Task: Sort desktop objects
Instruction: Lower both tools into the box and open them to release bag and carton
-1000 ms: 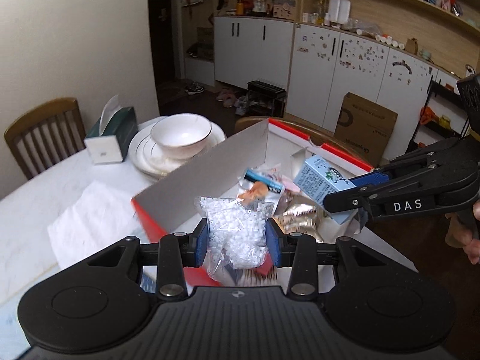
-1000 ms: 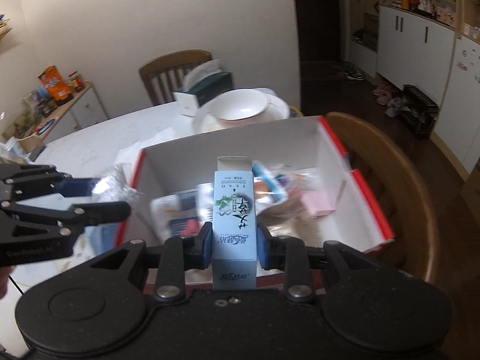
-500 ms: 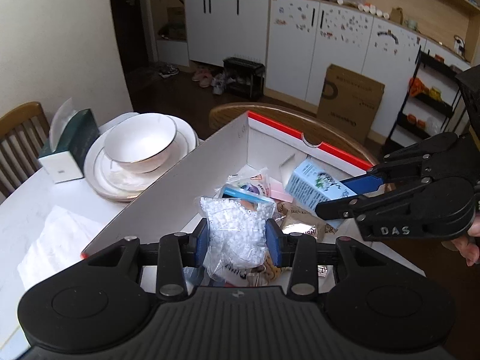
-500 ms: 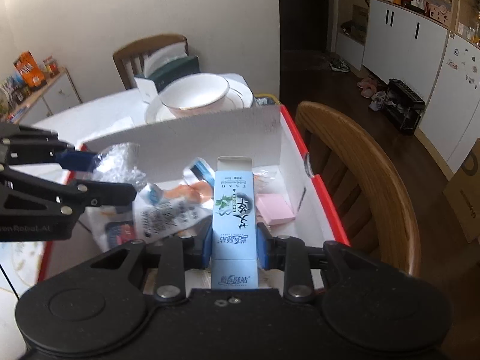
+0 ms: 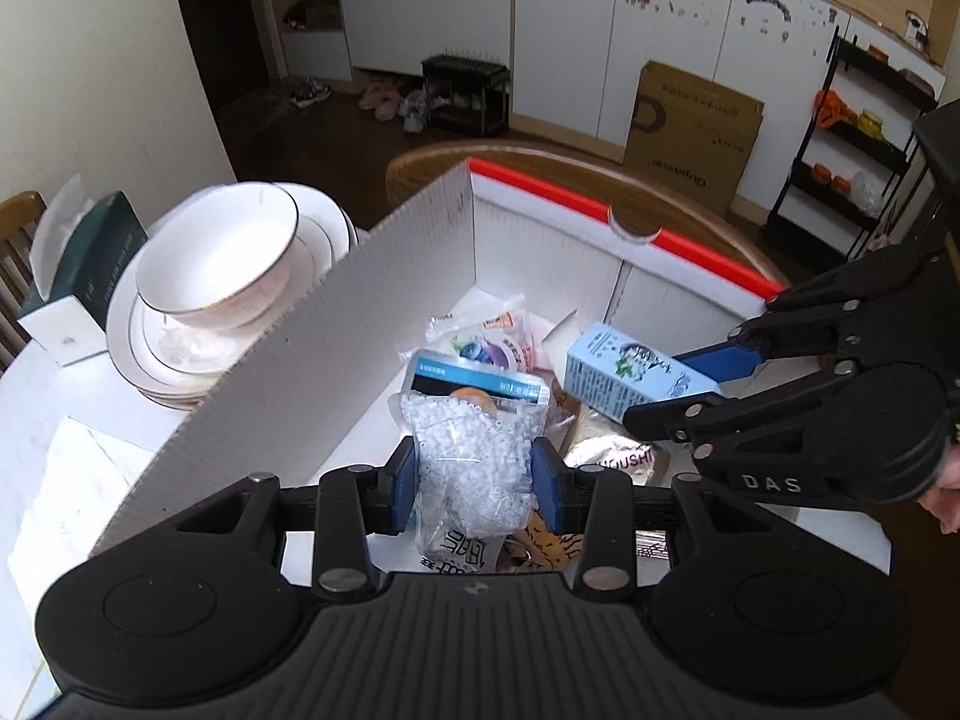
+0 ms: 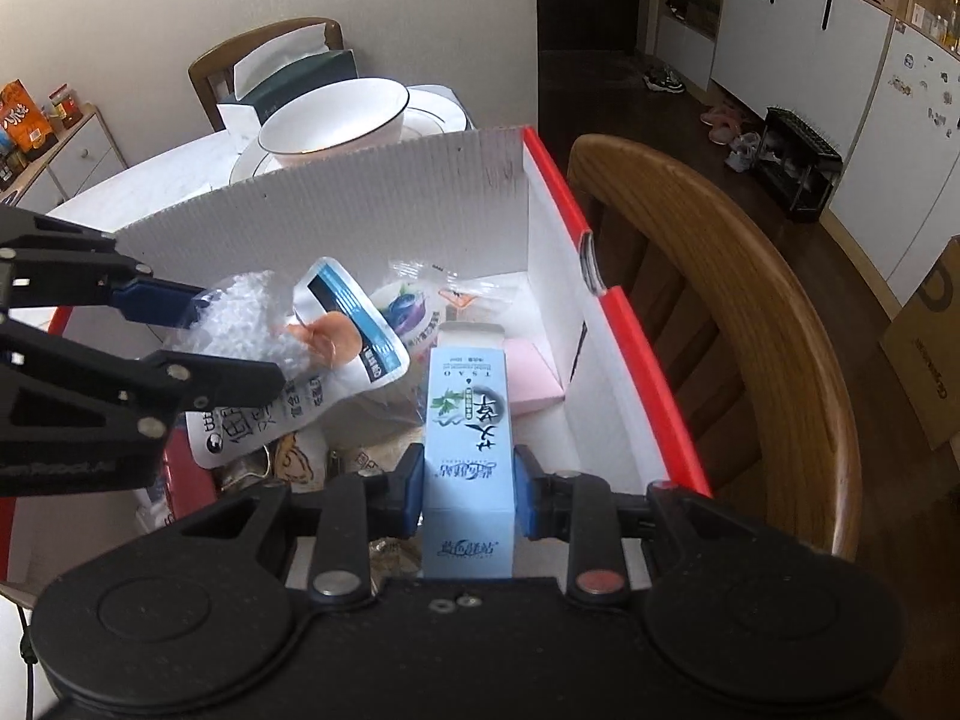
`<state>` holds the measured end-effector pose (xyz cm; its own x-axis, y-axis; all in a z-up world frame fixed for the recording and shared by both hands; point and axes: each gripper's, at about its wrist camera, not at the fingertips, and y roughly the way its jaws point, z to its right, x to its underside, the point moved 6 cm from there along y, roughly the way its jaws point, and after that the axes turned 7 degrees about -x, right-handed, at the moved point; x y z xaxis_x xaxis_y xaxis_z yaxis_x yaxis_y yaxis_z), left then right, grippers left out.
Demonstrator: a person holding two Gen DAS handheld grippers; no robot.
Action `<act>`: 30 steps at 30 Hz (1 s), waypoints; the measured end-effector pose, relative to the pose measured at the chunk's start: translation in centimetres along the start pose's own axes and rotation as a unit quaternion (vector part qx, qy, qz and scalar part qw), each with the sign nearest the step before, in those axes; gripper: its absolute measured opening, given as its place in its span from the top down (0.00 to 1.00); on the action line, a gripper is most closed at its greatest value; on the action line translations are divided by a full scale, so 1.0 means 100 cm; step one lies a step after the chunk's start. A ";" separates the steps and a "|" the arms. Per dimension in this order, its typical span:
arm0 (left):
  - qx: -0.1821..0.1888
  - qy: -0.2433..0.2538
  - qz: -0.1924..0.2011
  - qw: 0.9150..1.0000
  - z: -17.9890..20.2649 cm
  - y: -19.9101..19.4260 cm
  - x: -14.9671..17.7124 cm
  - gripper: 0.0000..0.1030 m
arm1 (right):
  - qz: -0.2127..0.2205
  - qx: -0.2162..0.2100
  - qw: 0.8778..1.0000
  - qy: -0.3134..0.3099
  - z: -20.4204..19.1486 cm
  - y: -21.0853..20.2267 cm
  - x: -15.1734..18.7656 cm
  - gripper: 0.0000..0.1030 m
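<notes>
I count one cardboard box (image 5: 384, 276) at twelve o'clock, two grippers, one bowl (image 5: 216, 258) at ten, one tissue box (image 5: 78, 276) at nine, two chairs.

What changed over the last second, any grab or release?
Both hand-held grippers carried their loads forward and down over the red-and-white box. The left hand-held gripper brought the clear bag of white beads from the box's near edge to above its contents; the right hand-held gripper lowered the light blue carton deeper inside. No grab, no release. Both grips, the bowl and the tissue box are unchanged.
</notes>
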<state>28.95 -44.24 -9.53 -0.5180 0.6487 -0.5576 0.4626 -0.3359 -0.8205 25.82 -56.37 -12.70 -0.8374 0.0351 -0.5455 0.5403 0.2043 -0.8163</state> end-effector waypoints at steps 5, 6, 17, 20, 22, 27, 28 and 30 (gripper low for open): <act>0.006 -0.001 -0.022 1.000 0.002 0.014 0.001 0.63 | 0.000 0.001 1.000 -0.004 -0.001 0.000 0.001 0.70; 0.008 -0.001 -0.024 1.000 0.003 0.016 0.001 0.63 | 0.000 0.000 1.000 -0.008 -0.001 0.000 0.002 0.69; 0.012 0.009 -0.034 0.999 0.008 0.021 0.006 0.60 | 0.008 -0.013 0.999 -0.051 -0.015 -0.011 0.005 0.55; 0.017 0.004 -0.036 0.999 0.008 0.021 0.008 0.47 | 0.012 -0.016 0.998 -0.052 -0.014 -0.015 0.005 0.53; 0.020 -0.002 -0.029 0.999 0.008 0.019 0.009 0.39 | 0.017 -0.022 0.999 -0.047 -0.013 -0.019 0.006 0.42; 0.021 -0.016 -0.015 1.000 0.004 0.013 0.009 0.37 | 0.026 -0.029 0.998 -0.046 -0.013 -0.026 0.008 0.35; 0.020 -0.017 -0.012 1.000 0.004 0.012 0.009 0.37 | 0.027 -0.031 0.998 -0.045 -0.013 -0.027 0.008 0.35; 0.021 -0.023 -0.007 0.999 0.002 0.008 0.011 0.37 | 0.030 -0.036 0.998 -0.043 -0.014 -0.029 0.007 0.35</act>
<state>28.64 -43.96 -10.80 -0.5565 0.6219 -0.5510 0.4254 -0.3564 -0.8319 23.54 -55.60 -10.49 -0.7923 -0.0341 -0.6092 0.5788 0.2739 -0.7681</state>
